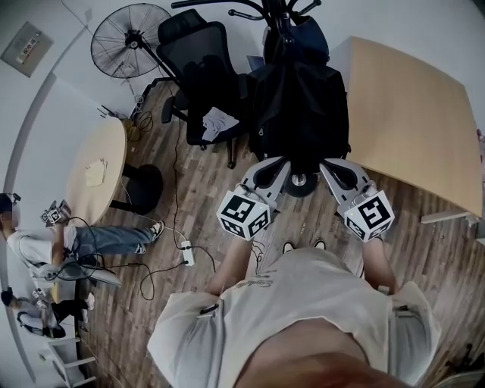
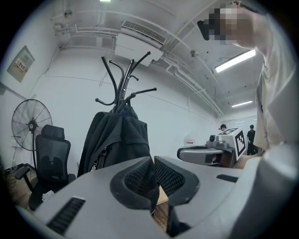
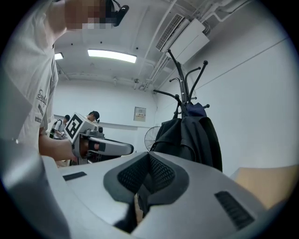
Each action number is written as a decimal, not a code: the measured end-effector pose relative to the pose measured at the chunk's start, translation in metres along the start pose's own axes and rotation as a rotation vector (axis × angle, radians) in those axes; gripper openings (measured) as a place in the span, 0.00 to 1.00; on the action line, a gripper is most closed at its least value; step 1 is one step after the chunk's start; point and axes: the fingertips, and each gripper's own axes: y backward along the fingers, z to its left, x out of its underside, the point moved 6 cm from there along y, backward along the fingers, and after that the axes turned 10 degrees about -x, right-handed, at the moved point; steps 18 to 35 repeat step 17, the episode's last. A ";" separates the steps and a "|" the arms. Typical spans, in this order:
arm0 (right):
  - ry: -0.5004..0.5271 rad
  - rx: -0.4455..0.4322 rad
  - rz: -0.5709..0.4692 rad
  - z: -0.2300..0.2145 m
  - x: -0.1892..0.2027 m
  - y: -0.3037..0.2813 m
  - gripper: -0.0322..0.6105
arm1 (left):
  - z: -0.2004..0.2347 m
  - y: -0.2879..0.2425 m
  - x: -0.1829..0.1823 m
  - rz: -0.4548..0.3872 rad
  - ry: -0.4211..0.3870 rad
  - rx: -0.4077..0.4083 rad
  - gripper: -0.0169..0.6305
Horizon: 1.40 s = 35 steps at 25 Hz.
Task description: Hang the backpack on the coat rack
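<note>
Lower centre of the head view: the person's torso, both arms held forward.

Left gripper [image 1: 277,168]: pads pressed together at the tips, with nothing between them in the left gripper view. Right gripper [image 1: 327,168]: pads likewise pressed together and empty in its own view. The two sit side by side at centre frame, apart from each other and pointing toward the rack base.

Just beyond them, upper centre: the black backpack [image 1: 299,106] hangs on the coat rack [image 1: 276,11], clear of both grippers.

Left of the rack stands a black office chair [image 1: 201,68], with a pedestal fan [image 1: 129,38] farther in the upper left. A round table [image 1: 95,170] is at mid-left and a rectangular table [image 1: 409,114] at right.
</note>
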 end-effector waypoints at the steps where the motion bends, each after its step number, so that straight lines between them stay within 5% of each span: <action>1: 0.008 -0.008 -0.001 0.000 -0.002 -0.001 0.04 | 0.001 0.001 -0.001 -0.004 0.000 -0.006 0.08; 35: 0.049 0.000 -0.013 0.004 -0.012 0.000 0.04 | 0.001 0.004 -0.014 -0.037 -0.031 -0.006 0.08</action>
